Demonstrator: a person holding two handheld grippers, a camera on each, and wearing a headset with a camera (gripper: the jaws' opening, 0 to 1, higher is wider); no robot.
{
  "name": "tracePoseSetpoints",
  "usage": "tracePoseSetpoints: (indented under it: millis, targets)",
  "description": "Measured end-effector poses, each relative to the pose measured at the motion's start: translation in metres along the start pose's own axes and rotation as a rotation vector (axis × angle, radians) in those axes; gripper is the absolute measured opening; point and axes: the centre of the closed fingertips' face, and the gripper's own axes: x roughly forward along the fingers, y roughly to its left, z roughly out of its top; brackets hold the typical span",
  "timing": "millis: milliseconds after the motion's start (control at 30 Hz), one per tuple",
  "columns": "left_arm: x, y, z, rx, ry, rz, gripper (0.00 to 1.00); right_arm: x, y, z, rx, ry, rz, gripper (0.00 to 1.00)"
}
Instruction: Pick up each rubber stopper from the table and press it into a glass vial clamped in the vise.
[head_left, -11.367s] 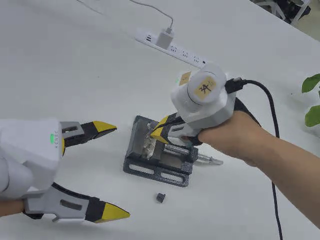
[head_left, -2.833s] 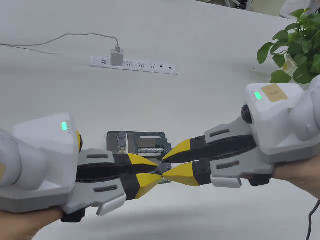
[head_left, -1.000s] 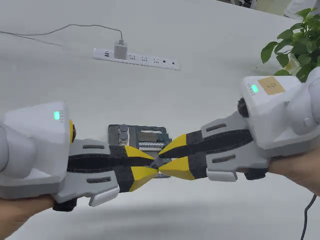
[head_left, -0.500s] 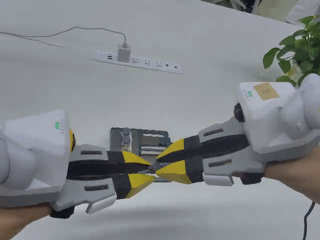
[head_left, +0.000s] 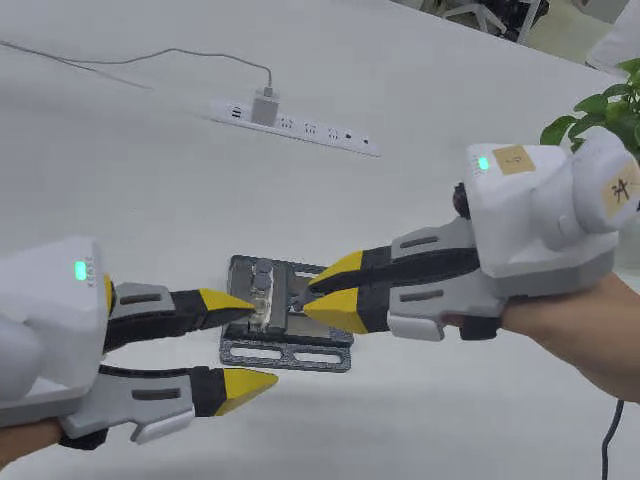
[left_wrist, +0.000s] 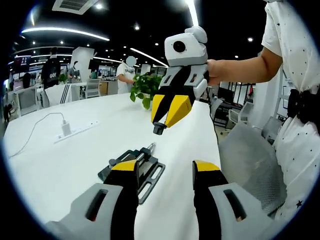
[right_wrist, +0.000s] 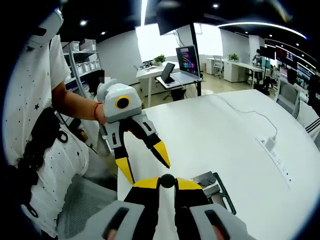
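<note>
Right hand-held gripper is clamped on a black rubber stopper, poised just over the vise at mid-table. Left hand-held gripper gapes wide beside the vise, holding nothing. Glass vials stand clamped inside it.

A white power strip is lying across the far part of the white table, and a white charger is sitting plugged into it toward its left end. A pale cable is running from the charger away to the left over the table. A leafy green plant is standing at the right edge, well apart from the strip. In the right gripper view a monitor is glowing on a desk behind. In the left gripper view a grey mesh chair is standing beside the table, ceiling lights are shining, and a person in white is standing far back.
</note>
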Motion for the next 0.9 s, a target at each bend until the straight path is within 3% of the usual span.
tracePoseSetpoints:
  millis: [333, 533, 600, 900]
  targets:
    - [-0.012, 0.021, -0.024, 0.006, 0.028, 0.060, 0.67, 0.027, -0.026, -0.009, 0.014, 0.088, -0.036, 0.06]
    - [-0.014, 0.030, -0.034, 0.022, 0.044, 0.073, 0.80, 0.043, -0.043, -0.026, -0.003, 0.175, -0.065, 0.06]
    - [-0.013, 0.031, -0.038, 0.046, 0.053, 0.071, 0.86, 0.047, -0.048, -0.030, -0.005, 0.197, -0.075, 0.06]
    - [-0.006, 0.029, -0.049, 0.067, 0.070, 0.046, 0.94, 0.066, -0.059, -0.050, -0.047, 0.297, -0.090, 0.06]
